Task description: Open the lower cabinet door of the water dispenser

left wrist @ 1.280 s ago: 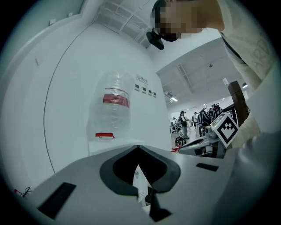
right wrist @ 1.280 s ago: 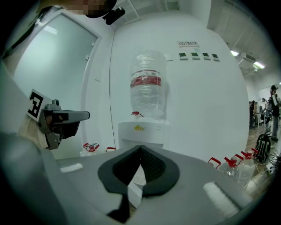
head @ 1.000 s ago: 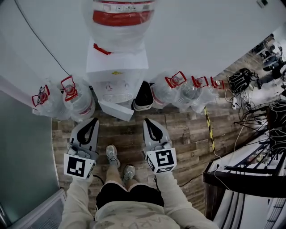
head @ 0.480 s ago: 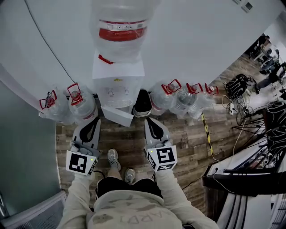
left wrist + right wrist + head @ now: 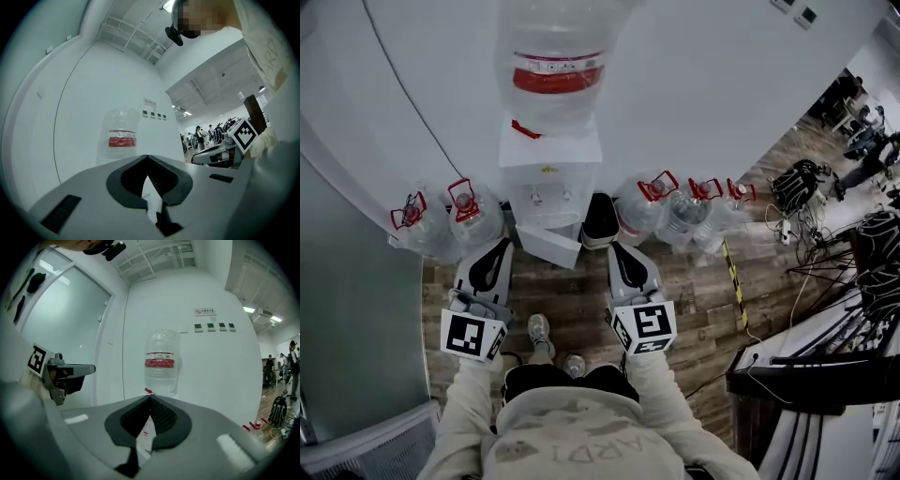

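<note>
The door (image 5: 546,246) stands swung out at an angle from the foot of the dispenser (image 5: 551,178), low on the floor (image 5: 694,281) just ahead of the person's shoes (image 5: 538,328). The dispenser is white, set against the wall (image 5: 722,84), with a clear bottle (image 5: 555,70) bearing a red label upended on top.

The left tool (image 5: 499,247) hangs just left of the door and the right tool (image 5: 617,249) just right of it, both pointing at the dispenser. In its own view the left tool (image 5: 147,157) is clenched, tips meeting on nothing; the right tool (image 5: 150,397) is likewise clenched and empty.

Jugs (image 5: 469,220) with red handles crowd the floor on both sides of the dispenser, and a black object I cannot identify (image 5: 600,220) sits at its right flank. The floor is wood plank, crossed by yellow-and-black tape (image 5: 734,267). A thin cord (image 5: 403,103) runs down the wall; a row of switches (image 5: 213,326) sits higher up. A glass partition (image 5: 356,319) closes the left side. At the right, cables (image 5: 834,244) tangle above a dark surface (image 5: 806,370).
</note>
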`<state>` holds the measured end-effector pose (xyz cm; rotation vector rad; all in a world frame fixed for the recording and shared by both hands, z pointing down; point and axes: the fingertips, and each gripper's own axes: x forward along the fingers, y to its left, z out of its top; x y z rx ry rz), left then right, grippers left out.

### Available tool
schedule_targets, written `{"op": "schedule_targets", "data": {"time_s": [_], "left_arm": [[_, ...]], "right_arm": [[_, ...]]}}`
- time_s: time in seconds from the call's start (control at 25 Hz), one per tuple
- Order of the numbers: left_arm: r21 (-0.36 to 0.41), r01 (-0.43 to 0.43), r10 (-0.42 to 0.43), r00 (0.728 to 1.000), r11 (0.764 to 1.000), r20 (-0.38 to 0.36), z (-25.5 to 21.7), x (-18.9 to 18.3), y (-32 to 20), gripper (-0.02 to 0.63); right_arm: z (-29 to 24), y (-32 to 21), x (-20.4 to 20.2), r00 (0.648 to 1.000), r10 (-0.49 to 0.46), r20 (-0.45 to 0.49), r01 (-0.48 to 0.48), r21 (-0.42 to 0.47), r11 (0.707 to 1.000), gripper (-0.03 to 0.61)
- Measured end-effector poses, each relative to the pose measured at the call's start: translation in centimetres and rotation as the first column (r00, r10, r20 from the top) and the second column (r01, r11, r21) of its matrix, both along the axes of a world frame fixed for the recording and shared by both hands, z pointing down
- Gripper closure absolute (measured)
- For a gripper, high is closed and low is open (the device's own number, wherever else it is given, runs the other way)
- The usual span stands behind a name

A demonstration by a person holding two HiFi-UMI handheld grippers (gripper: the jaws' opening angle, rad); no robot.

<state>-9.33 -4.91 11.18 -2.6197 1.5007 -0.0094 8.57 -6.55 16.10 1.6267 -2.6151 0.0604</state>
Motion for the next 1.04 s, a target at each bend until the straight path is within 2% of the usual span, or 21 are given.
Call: {"op": "schedule_targets", "data": {"time_s": [1.04], "left_arm": [[0.033,0.032,-0.031,0.999,0.999,-0.022,-1.9,0.3,2.4,0.612]], "right_arm": [[-2.6,2.1,0.2,1.000,-0.022,-0.013,0.022,0.064,0.998,0.571]]}}
